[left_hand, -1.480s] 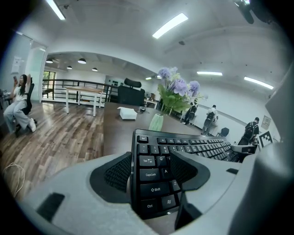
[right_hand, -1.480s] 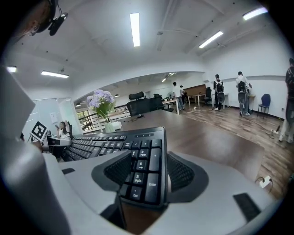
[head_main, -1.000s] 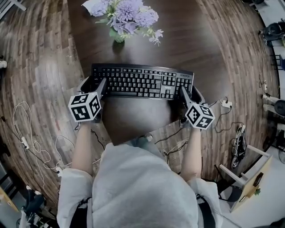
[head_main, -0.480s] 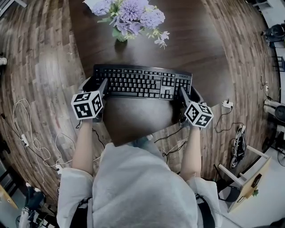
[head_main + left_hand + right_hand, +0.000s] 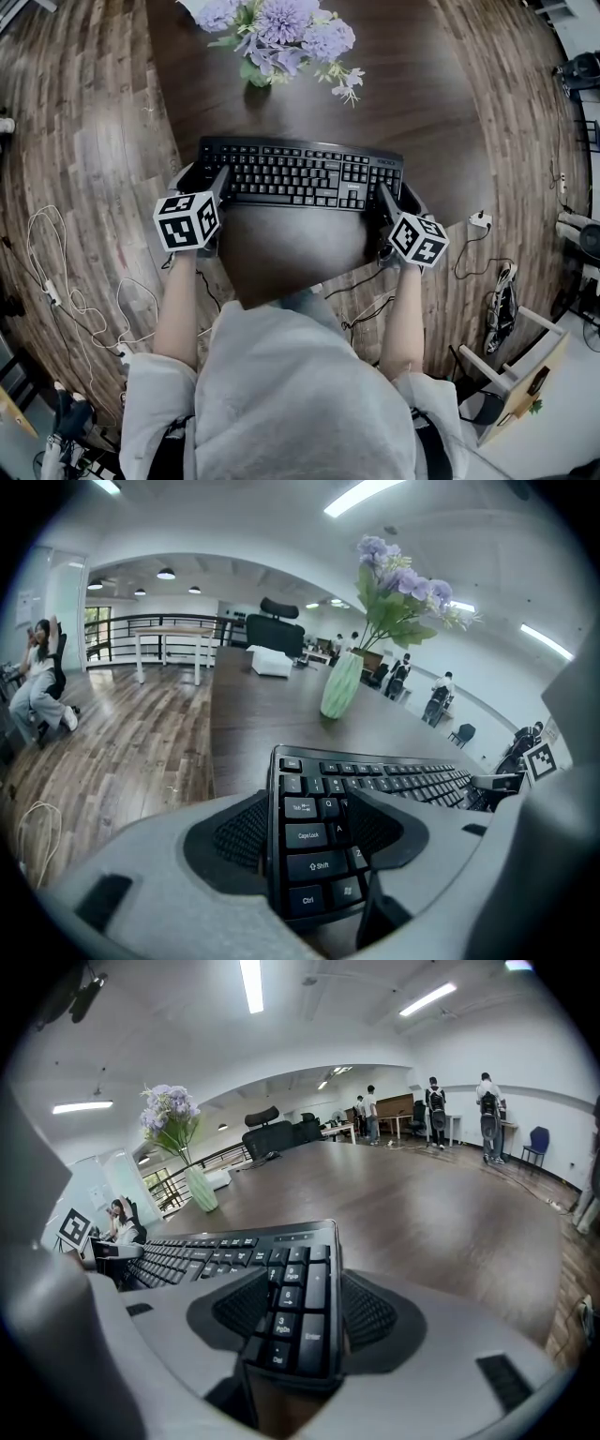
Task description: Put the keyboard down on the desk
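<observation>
Keyboard (image 5: 300,173) barely shifted, L gripper (image 5: 200,178) & R gripper (image 5: 400,195) clamped on its ends

top (image 5: 291,394): light grey | left gripper (image 5: 199,178); right gripper (image 5: 401,193): grey shells; black-white marker cubes (image 5: 186,222)

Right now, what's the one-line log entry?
keyboard: held at both ends | left hand-held gripper: shut | right hand-held gripper: shut | desk: under keyboard
</observation>
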The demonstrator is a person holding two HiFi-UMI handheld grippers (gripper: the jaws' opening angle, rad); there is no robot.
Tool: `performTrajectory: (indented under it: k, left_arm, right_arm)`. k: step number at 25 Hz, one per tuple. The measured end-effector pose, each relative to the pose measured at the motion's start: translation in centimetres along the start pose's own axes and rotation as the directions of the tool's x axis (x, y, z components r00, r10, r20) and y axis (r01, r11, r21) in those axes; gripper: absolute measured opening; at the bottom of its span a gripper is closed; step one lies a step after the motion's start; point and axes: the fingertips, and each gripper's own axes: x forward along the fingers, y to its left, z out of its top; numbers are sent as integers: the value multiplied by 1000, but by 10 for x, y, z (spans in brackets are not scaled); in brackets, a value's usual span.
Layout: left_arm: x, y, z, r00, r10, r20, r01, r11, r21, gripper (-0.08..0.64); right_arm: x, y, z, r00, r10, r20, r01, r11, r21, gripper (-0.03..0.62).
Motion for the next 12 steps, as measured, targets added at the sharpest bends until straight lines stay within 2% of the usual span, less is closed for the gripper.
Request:
performTrajectory:
  k: [7, 12]
  left_arm:
    - [0, 0, 0, 1000, 5, 12, -5, 1000, 3, 261]
    - [-2, 1, 1, 999, 1, 53, -1, 1000, 0, 262]
  right_arm:
    - [2, 0, -3, 1000, -3, -1, 3, 1000, 6, 242]
    - [-1, 0, -1, 999, -33, 16, 33, 999, -10, 242]
